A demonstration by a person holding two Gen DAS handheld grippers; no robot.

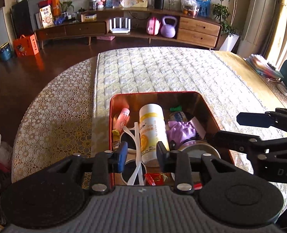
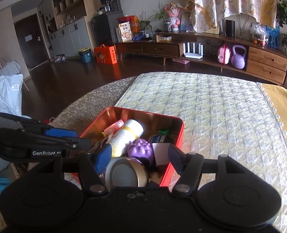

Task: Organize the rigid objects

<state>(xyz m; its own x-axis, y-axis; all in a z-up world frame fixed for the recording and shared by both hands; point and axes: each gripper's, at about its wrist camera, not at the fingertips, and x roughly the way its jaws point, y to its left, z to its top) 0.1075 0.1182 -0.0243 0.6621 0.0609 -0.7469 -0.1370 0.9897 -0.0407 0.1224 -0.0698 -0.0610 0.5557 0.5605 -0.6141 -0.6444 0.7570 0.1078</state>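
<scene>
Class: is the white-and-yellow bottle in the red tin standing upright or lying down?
Lying down. The white-and-yellow bottle rests lengthwise in the red tin, its label side facing up, beside the purple massager.

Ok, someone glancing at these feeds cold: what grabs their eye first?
Most likely the red metal tin with its shiny copper inside, sitting on the quilted mattress and crammed with objects. Lying in its middle is the tall white cylindrical bottle with a yellow band, with white-framed sunglasses to its left and a purple knobbly massage ball to its right. Both tools, left tool and right tool, hover open above the tin.
</scene>
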